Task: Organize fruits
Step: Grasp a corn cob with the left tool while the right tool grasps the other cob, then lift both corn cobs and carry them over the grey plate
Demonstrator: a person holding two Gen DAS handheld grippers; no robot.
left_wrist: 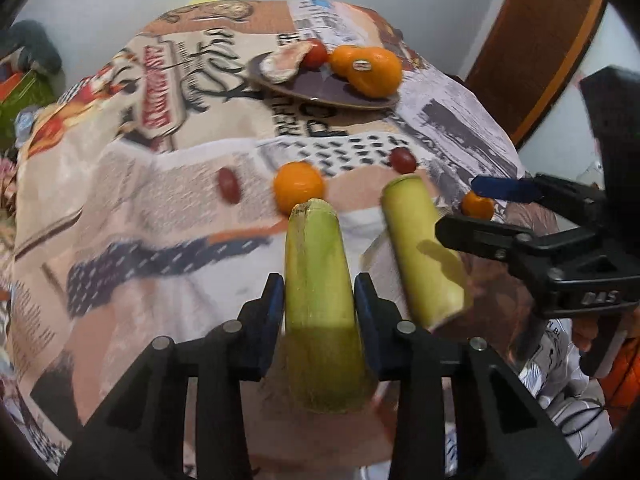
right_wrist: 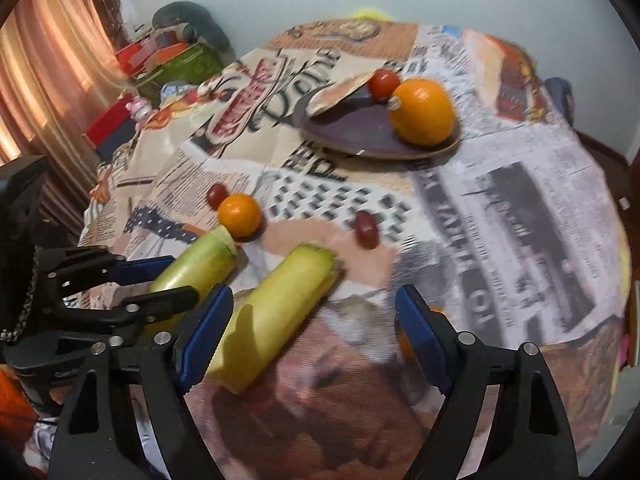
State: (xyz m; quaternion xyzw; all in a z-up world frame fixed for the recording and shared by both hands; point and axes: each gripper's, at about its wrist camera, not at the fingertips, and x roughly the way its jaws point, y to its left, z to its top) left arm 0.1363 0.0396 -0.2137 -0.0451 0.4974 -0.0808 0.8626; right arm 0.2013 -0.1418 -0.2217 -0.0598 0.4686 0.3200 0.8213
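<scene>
My left gripper (left_wrist: 319,294) is shut on a pale green cane stick (left_wrist: 320,300), also seen in the right wrist view (right_wrist: 196,270). A second green stick (left_wrist: 424,248) lies on the table beside it (right_wrist: 276,316). My right gripper (right_wrist: 314,336) is open, just right of that stick; it shows in the left wrist view (left_wrist: 472,208) around a small orange (left_wrist: 478,205). A loose small orange (left_wrist: 299,186) (right_wrist: 239,215) and two red grapes (left_wrist: 229,185) (left_wrist: 403,160) lie mid-table. The dark plate (right_wrist: 352,136) holds a big orange (right_wrist: 422,111), a tomato (right_wrist: 383,83) and a pale slice (right_wrist: 338,96).
The round table wears a newspaper-print cloth (right_wrist: 500,200). Boxes and clutter (right_wrist: 160,60) stand beyond its far left edge beside a curtain (right_wrist: 48,72). A wooden door frame (left_wrist: 536,48) is at the right in the left wrist view.
</scene>
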